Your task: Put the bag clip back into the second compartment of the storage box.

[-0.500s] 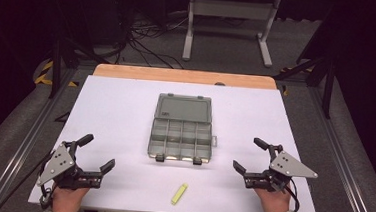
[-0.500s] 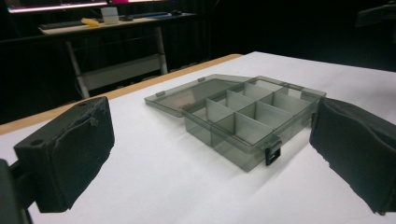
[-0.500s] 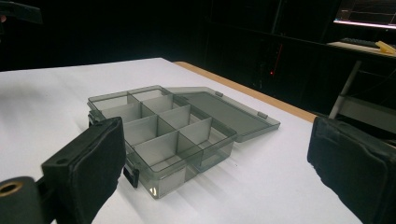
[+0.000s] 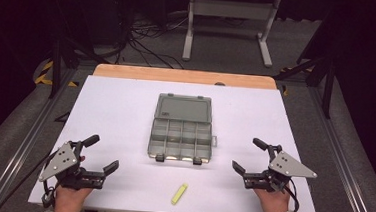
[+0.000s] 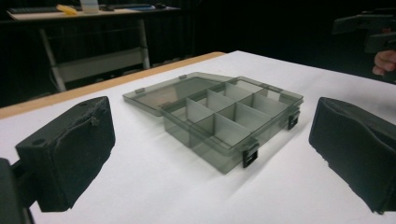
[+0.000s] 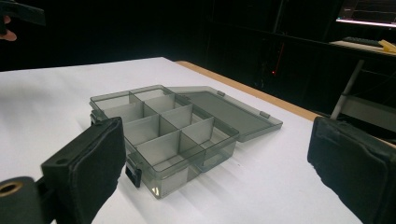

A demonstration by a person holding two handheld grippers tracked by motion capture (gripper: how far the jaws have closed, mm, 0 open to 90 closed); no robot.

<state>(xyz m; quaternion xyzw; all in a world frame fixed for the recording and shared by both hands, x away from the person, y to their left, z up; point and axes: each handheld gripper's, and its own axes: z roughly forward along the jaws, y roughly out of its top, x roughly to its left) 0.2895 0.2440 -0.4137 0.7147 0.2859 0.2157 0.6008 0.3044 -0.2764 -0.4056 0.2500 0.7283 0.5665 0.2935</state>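
Dark room, cables on the floor and a metal frame (image 4: 229,18) behind; white surface (image 4: 125,111) with a wooden strip (image 4: 183,76) along the far edge. Grey see-through box (image 4: 182,128) sits mid-surface, lid flat open toward the far side, dividers making small compartments, two dark latches on the near wall; compartments look bare in both gripper views. Small yellow piece (image 4: 179,193) lies near the front edge, in front of the box and a bit to your right of its middle, apart from it, roughly between your two hands. Your left gripper (image 4: 103,155) is at the near left corner, jaws spread wide, holding nothing, resting low by the surface, well apart from the box. Your right gripper (image 4: 248,156) is at the near right, jaws also spread wide, holding nothing, near the box's right front corner but not touching. In the left gripper view the box (image 5: 224,119) sits between the two black jaws farther off, latches facing you. In the right gripper view the box (image 6: 173,130) is just past the left jaw, lid lying toward the wooden strip.
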